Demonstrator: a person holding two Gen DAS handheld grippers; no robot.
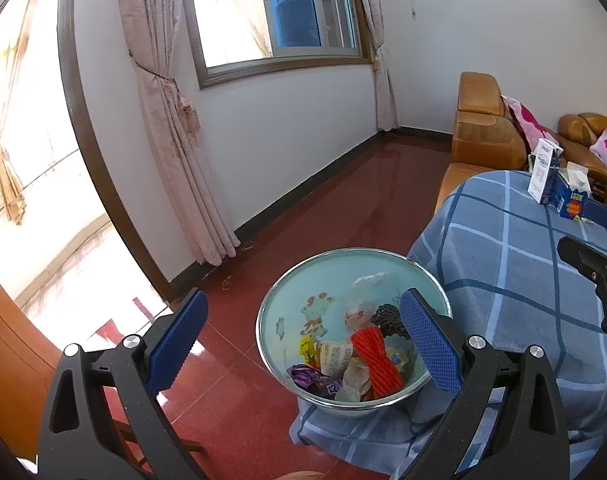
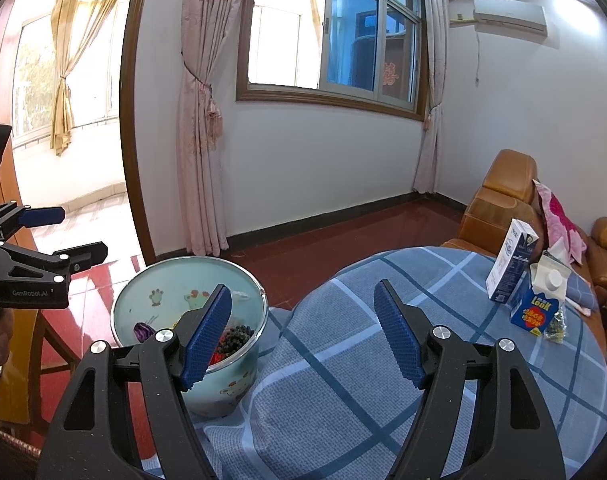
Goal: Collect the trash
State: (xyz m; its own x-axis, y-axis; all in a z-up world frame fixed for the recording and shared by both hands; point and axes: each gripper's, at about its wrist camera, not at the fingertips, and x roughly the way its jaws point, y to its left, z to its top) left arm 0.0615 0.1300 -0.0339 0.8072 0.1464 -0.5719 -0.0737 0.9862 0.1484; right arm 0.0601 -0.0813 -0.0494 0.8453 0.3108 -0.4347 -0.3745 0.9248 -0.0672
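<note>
Both tongs stand wide with nothing between their pads: the left tongs (image 1: 303,332) hang above the bin (image 1: 271,312), the right tongs (image 2: 303,332) above the counter (image 2: 343,380) with its blue checked cloth. The bin, just beside the counter's edge, holds wrappers and a red net (image 1: 377,360). Far across the counter stand a white carton (image 2: 509,268) and a blue carton (image 2: 537,304), touching each other.

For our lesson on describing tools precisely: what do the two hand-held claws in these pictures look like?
Both the left claw and the right claw share one design: black angular plastic frames with triangular cut-outs, round silver bolt heads at the pivots, and blue pads with a fine gridded texture and toothed edges. In the right wrist view, the left claw's body bears white lettering reading GenRobot.AI. No cables show.
</note>
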